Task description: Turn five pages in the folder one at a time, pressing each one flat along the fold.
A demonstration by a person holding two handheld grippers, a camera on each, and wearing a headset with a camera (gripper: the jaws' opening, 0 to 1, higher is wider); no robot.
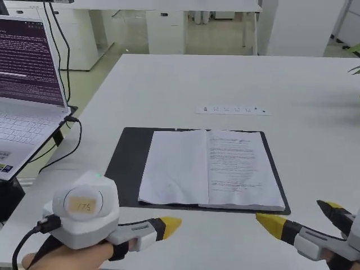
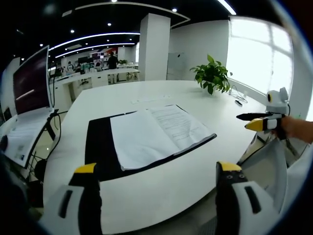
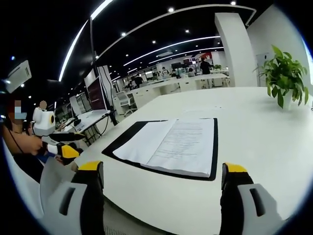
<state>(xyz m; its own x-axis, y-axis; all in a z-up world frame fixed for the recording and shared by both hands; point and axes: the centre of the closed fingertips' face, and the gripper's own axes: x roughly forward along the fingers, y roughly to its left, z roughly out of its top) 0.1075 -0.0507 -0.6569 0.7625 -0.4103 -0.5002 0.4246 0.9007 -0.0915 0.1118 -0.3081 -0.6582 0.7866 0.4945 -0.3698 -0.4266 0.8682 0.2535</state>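
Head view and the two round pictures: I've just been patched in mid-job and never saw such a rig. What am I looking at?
No robot arm here: a person holds a two-jaw, yellow-tipped gripper in each hand. The head view comes from a headset camera looking down at the white table, with the left gripper and right gripper near the bottom edge. Each round picture comes from a camera on one gripper, looking out between its own jaws. On the table lies a black folder, open, with a blank page on the left and a printed page on the right. A laptop sits off to the left. Both grippers are open and hold nothing.
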